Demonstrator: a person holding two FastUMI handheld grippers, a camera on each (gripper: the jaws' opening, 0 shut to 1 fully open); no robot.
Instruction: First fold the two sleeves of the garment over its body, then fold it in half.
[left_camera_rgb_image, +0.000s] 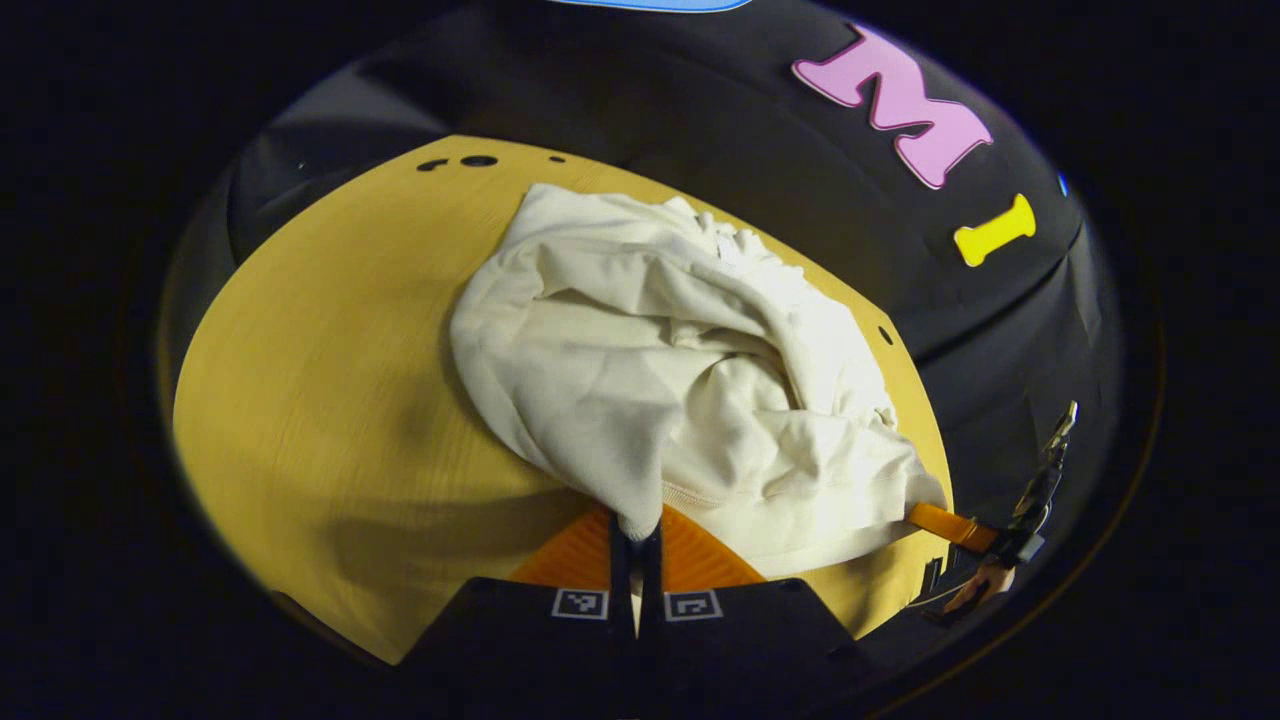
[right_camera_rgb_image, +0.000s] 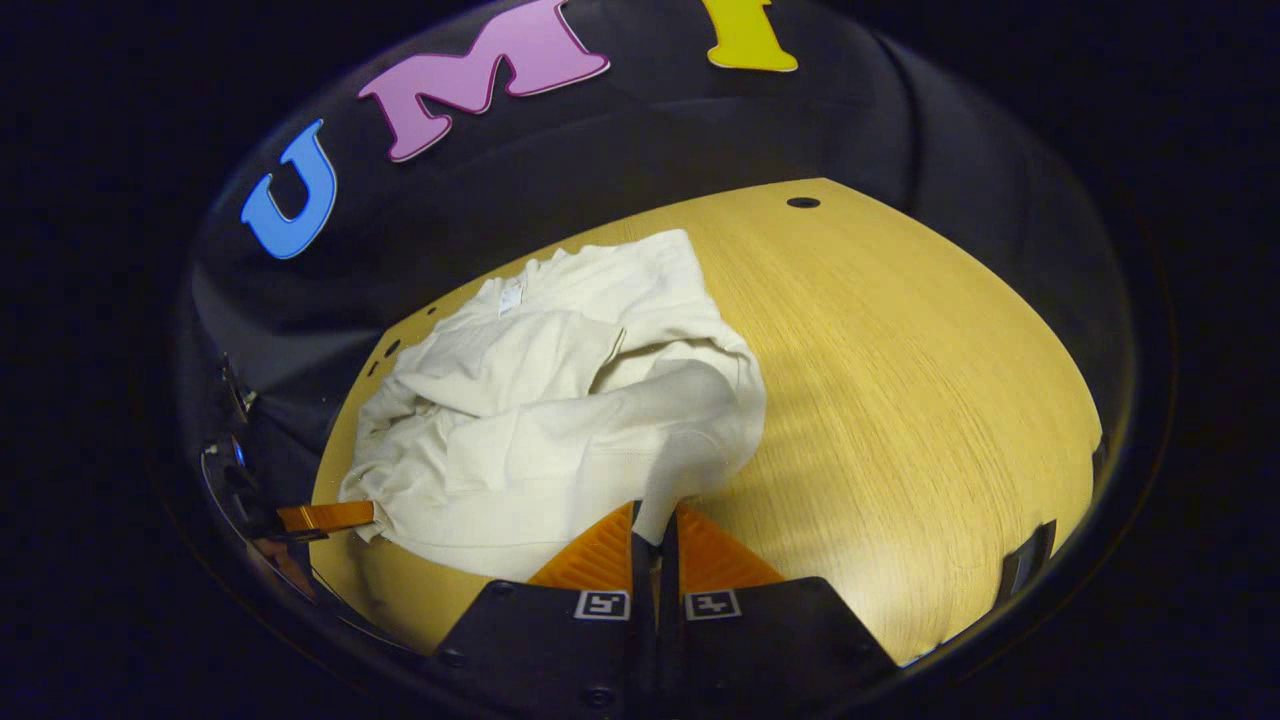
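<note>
Cream garment (left_camera_rgb_image: 660, 370) heaped in folds on wooden desk (left_camera_rgb_image: 320, 400), reaching far edge. Near hem pinched by left gripper (left_camera_rgb_image: 636, 532), jaws closed on cloth. Another fold clamped between right gripper (right_camera_rgb_image: 655, 535) fingers.

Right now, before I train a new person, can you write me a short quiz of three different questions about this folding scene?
1. True or false: the left gripper is shut on the garment.
2. What lies under the garment? A) a table B) a floor C) a chair
3. Fill in: the right gripper pinches a fold of ____.

Key: 1 true. 2 A. 3 the garment.
</note>
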